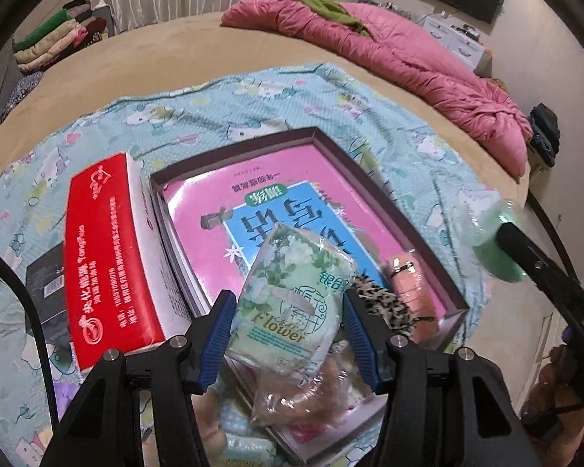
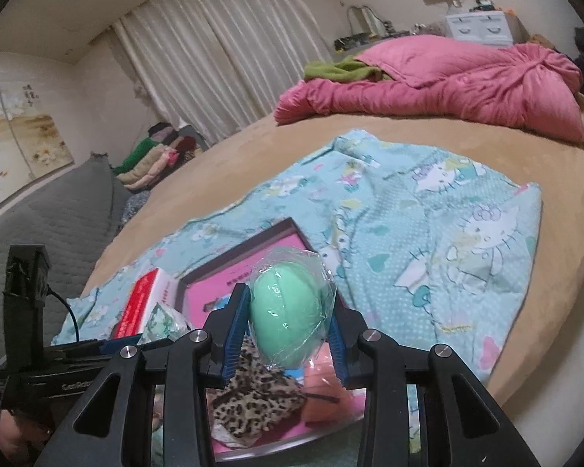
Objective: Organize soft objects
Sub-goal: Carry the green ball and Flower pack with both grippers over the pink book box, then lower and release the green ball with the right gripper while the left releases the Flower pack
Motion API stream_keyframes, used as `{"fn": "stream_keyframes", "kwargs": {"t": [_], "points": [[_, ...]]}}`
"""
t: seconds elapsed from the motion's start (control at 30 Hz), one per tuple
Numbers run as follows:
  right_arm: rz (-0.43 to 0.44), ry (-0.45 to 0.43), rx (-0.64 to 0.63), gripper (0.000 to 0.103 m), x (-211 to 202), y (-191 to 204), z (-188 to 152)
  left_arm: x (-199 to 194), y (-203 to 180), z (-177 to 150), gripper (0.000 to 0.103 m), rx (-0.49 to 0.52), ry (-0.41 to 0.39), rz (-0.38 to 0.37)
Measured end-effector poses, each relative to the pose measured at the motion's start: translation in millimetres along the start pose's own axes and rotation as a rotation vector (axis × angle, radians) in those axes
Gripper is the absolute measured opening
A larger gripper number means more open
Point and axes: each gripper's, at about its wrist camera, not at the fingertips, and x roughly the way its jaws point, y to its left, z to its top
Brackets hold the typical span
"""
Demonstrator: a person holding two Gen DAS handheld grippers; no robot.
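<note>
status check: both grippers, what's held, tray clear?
Left gripper shut on floral tissue pack, over tray. Right gripper shut on wrapped green egg sponge. Tray's near end crowded: leopard cloth, pink item.

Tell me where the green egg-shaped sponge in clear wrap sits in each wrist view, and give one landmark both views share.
Left wrist view: green egg-shaped sponge at the right edge, mid-height, held by the right gripper out over the tray's right side.
Right wrist view: the sponge is at centre, low, between the blue jaws.
Shared landmark: the red tissue box, just left of the pink-lined tray.
</note>
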Motion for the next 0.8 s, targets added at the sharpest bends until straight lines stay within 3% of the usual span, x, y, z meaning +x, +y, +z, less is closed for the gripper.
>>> {"fn": "stream_keyframes", "kwargs": {"t": [0.4,0.8], "points": [[-0.084,0.097,-0.055,0.039,21,-2,-9,23,0,-10,0.056,0.014,0.041,0.021],[-0.103,0.148,-0.096,0.039,35,1,-15,33,-1,-25,0.056,0.008,0.077,0.011]]}}
